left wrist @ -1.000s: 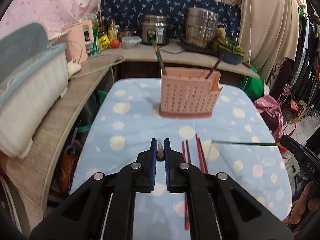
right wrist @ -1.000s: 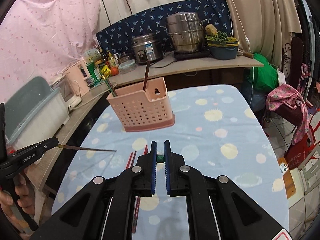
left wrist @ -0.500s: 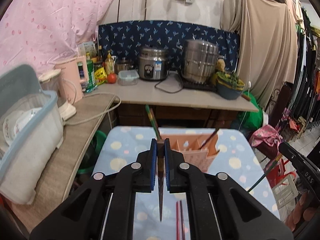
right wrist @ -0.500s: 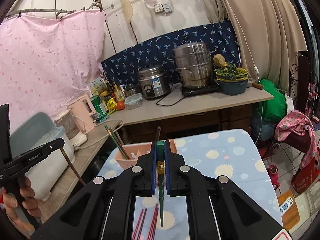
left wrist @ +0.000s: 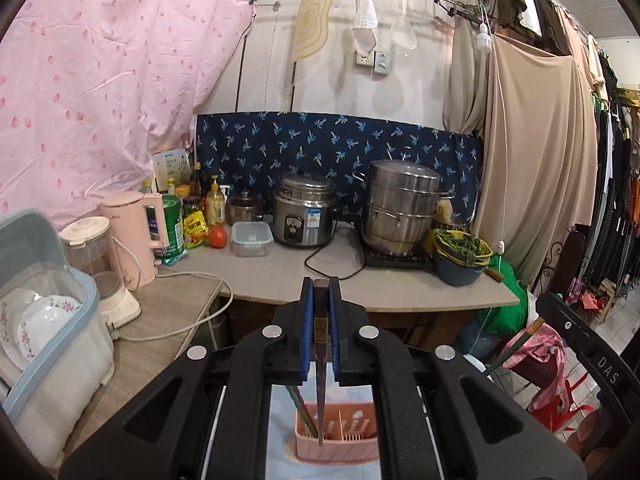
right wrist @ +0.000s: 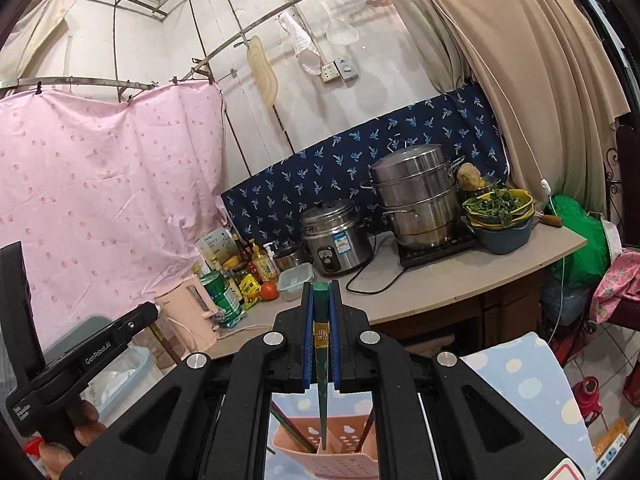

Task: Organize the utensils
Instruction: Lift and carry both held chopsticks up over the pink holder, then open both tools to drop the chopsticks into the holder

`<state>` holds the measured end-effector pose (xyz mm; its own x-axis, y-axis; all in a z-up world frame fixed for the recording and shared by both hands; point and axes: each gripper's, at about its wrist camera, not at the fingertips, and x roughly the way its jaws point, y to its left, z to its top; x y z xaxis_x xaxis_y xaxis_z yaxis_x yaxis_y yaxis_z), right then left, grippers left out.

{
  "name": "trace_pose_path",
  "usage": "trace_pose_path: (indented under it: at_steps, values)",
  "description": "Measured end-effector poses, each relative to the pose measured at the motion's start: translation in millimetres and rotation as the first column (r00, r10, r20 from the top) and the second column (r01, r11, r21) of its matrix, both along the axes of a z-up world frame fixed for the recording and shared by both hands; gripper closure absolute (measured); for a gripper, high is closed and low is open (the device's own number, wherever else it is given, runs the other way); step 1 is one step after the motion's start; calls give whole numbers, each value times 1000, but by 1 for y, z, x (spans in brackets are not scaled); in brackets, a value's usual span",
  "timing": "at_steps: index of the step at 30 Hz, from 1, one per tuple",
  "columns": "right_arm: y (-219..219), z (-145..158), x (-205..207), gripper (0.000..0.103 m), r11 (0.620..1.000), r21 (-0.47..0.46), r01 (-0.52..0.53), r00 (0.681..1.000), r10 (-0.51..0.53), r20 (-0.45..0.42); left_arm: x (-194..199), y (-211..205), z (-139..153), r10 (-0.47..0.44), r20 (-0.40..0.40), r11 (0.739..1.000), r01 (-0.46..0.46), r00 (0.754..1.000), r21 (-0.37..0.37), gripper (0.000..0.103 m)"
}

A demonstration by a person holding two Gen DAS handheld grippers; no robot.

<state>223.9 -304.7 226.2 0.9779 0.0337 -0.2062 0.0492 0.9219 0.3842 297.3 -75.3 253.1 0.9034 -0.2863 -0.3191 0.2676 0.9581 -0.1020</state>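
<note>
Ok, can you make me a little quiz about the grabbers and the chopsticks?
1. True or false: the left gripper holds a brown chopstick.
2. What colour is the chopstick in the right gripper?
A. red
B. green
C. white
3. What pink thing sits below both chopstick tips?

Key:
1. True, the jaws are shut on it.
2. B.
3. The pink holder, a slotted basket with other chopsticks already inside.
</note>
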Motion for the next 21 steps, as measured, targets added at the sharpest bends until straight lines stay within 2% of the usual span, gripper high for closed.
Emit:
trace_pose_path:
  at_steps: [3, 10, 16, 21]
  values:
    - [2, -9, 18, 96, 1000, -12, 2, 1000, -2, -21, 14, -5, -7, -4, -4, 1000, 4, 1000, 6, 96]
    - [4, -52, 47, 96, 1000, -30, -4, 992, 1, -124, 36, -13, -41, -10, -49, 999, 11, 999, 33, 96]
    - [5, -86, 60, 96, 999, -31, -17, 979, 11, -202, 49, -14, -70, -18, -117, 999, 22, 993, 36, 96]
    - [10, -103, 66, 96, 998, -54, -25, 970, 11, -242, 56, -19, -88, -27, -167, 998, 36, 986, 53, 96]
